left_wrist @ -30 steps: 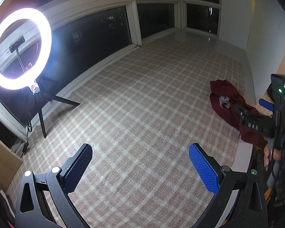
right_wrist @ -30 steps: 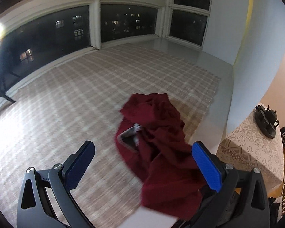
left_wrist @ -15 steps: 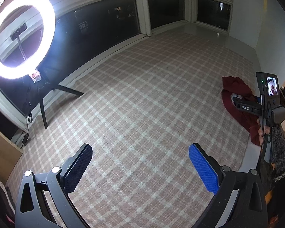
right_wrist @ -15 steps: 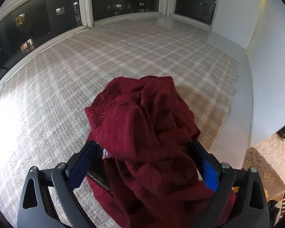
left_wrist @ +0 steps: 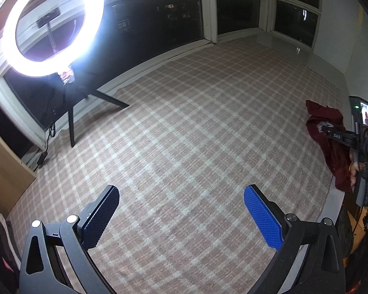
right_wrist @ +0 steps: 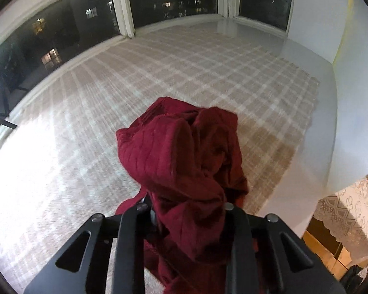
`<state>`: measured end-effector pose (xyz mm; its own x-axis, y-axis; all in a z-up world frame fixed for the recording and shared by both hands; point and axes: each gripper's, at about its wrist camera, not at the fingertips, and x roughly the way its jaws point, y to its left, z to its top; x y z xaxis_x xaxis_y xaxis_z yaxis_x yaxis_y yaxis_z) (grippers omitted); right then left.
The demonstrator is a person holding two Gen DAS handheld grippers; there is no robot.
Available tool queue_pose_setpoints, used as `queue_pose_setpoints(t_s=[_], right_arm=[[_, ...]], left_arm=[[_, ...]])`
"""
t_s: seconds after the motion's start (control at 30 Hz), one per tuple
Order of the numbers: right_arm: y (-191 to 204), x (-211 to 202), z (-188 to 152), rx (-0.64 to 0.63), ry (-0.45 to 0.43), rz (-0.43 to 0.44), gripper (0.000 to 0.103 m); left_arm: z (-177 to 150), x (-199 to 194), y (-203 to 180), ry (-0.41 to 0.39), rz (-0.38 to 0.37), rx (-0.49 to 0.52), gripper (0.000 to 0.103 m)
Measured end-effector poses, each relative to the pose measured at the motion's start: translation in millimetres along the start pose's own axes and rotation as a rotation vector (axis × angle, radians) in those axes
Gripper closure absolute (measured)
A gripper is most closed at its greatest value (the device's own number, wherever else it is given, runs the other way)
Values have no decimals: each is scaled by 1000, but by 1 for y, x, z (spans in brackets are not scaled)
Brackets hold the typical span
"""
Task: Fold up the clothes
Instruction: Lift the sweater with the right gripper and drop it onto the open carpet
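A crumpled dark red garment (right_wrist: 184, 161) is bunched up between my right gripper's (right_wrist: 187, 210) jaws, which have closed on it; the blue pads are hidden by the cloth. The garment rises in a lump above the plaid mat (right_wrist: 110, 127) near its right edge. In the left wrist view the same garment (left_wrist: 331, 134) lies at the far right with the right gripper (left_wrist: 341, 136) on it. My left gripper (left_wrist: 181, 210) is open and empty, blue pads (left_wrist: 262, 218) wide apart above the mat (left_wrist: 184, 134).
A bright ring light (left_wrist: 52, 24) on a black tripod stands at the mat's left back edge. Dark windows (right_wrist: 171, 2) line the back. A white ledge (right_wrist: 314, 127) borders the mat on the right, with a lace-covered table (right_wrist: 343, 210) beyond.
My right gripper moved down onto the red garment and shut on it, bunching the cloth up. The left gripper stayed open and shifted its view slightly left.
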<state>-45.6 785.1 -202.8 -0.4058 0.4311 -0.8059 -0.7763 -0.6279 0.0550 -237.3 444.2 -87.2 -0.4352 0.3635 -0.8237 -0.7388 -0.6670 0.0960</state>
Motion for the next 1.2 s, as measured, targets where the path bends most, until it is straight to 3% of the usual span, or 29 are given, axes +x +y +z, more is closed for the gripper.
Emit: queue_pose_setpoints(t_s=[0.1, 0.27, 0.43, 0.6, 0.73, 0.83, 0.9, 0.93, 1.07, 1.2], right_arm=[[5, -34, 5, 18, -39, 68, 81], [68, -117, 13, -111, -142, 188, 81], [179, -195, 2, -319, -223, 365, 81], [309, -248, -30, -577, -264, 558, 81], [406, -263, -63, -773, -229, 709, 81], [472, -255, -89, -902, -139, 794, 80], [515, -237, -110, -999, -78, 841, 71], [536, -225, -120, -1049, -43, 859, 57], [591, -169, -165, -1125, 60, 636, 53], [543, -166, -163, -1017, 77, 624, 53]], left_arm=[[-10, -11, 12, -15, 4, -30, 1], [-31, -36, 42, -52, 21, -85, 1], [-67, -79, 94, -105, 89, -175, 1], [-127, -146, 181, -154, 247, -297, 1], [-175, -188, 242, -157, 374, -379, 1], [-210, -212, 277, -153, 462, -424, 1], [-228, -220, 294, -147, 495, -445, 1], [-234, -220, 300, -143, 492, -451, 1], [-251, -201, 323, -102, 464, -459, 1], [-259, -155, 345, -9, 387, -450, 1]])
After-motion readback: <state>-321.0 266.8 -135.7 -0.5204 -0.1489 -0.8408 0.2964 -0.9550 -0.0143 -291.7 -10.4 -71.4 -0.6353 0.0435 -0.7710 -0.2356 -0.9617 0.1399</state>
